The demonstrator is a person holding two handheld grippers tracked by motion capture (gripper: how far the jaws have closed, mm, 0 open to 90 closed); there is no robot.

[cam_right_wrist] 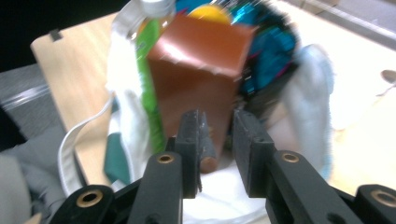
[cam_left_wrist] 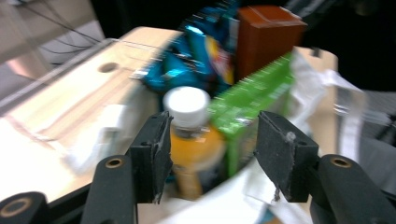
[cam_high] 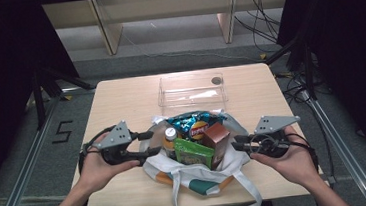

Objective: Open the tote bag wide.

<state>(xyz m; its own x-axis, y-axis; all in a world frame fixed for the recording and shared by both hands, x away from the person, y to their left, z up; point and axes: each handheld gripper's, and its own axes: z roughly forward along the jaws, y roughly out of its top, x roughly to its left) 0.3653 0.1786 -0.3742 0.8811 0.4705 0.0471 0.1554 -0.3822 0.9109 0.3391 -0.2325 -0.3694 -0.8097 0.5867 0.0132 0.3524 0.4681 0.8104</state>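
A white tote bag (cam_high: 197, 174) lies open at the table's near edge. Standing in it are a blue chips bag (cam_high: 192, 122), an orange drink bottle (cam_high: 170, 139) with a white cap, a green box (cam_high: 193, 152) and a brown box (cam_high: 216, 136). My left gripper (cam_high: 150, 142) hovers at the bag's left side. In the left gripper view its jaws (cam_left_wrist: 210, 149) stand wide apart, with the bottle (cam_left_wrist: 189, 135) beyond them. At the bag's right side is my right gripper (cam_high: 237, 144). Its jaws (cam_right_wrist: 218, 135) show a narrow gap in front of the brown box (cam_right_wrist: 196, 70) and pinch nothing.
A clear plastic container (cam_high: 192, 93) sits at the far middle of the wooden table (cam_high: 121, 103). The bag's straps (cam_high: 251, 192) hang over the near edge. Dark frames and cables surround the table.
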